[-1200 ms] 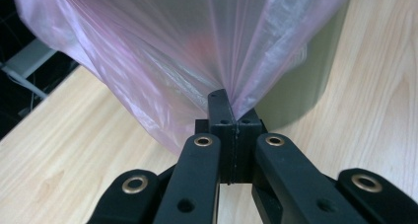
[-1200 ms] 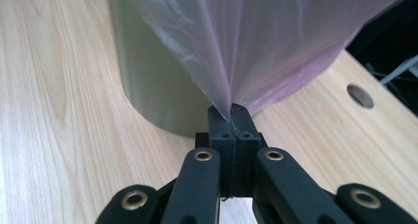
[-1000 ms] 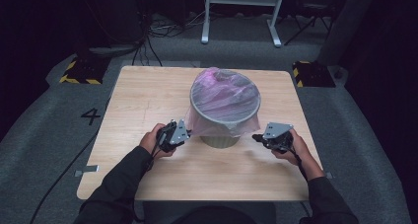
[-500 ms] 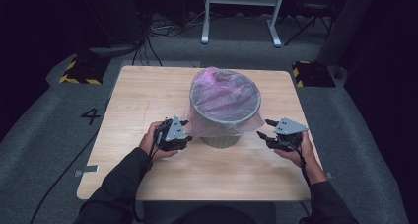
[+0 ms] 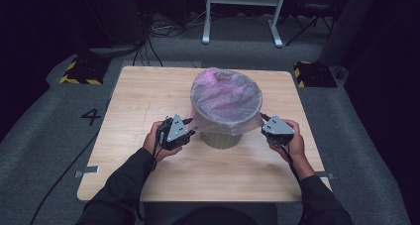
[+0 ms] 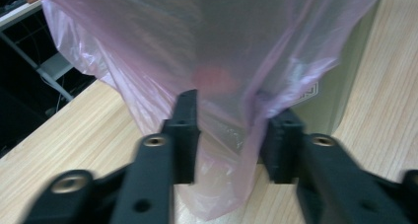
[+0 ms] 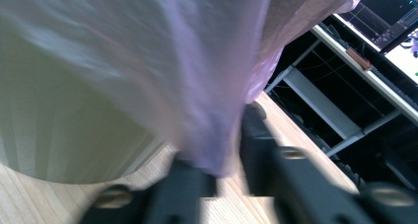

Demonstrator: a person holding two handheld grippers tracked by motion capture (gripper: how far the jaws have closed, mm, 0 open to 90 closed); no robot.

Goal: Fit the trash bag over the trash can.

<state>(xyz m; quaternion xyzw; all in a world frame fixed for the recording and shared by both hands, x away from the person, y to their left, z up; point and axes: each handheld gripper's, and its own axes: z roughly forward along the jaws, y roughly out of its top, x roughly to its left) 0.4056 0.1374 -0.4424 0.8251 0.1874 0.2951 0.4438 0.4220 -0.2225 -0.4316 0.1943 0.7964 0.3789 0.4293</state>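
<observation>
A grey-green bin [image 5: 220, 137] stands in the middle of the wooden table [image 5: 148, 91], lined with a thin pink plastic bag [image 5: 225, 93] that hangs over its rim. My left gripper [image 5: 190, 129] is at the bin's left side. Its jaws have just been closing, and a hanging fold of the bag [image 6: 226, 110] sits in the gap between them; the left gripper [image 6: 231, 135] still stands apart. At the bin's right side my right gripper [image 5: 262, 119] is shut on the bag's hanging edge [image 7: 212, 115], the film pinched in the right gripper [image 7: 229, 170].
Bare tabletop lies in front of the bin and to both sides. A metal stand [image 5: 242, 12] and cables lie on the dark floor beyond the table. Yellow-black striped blocks [image 5: 79, 71] flank the far corners.
The right gripper opened beside the bin, then moved in to the bag's edge and closed on it. The left gripper opened and narrowed again around the bag's left fold.
</observation>
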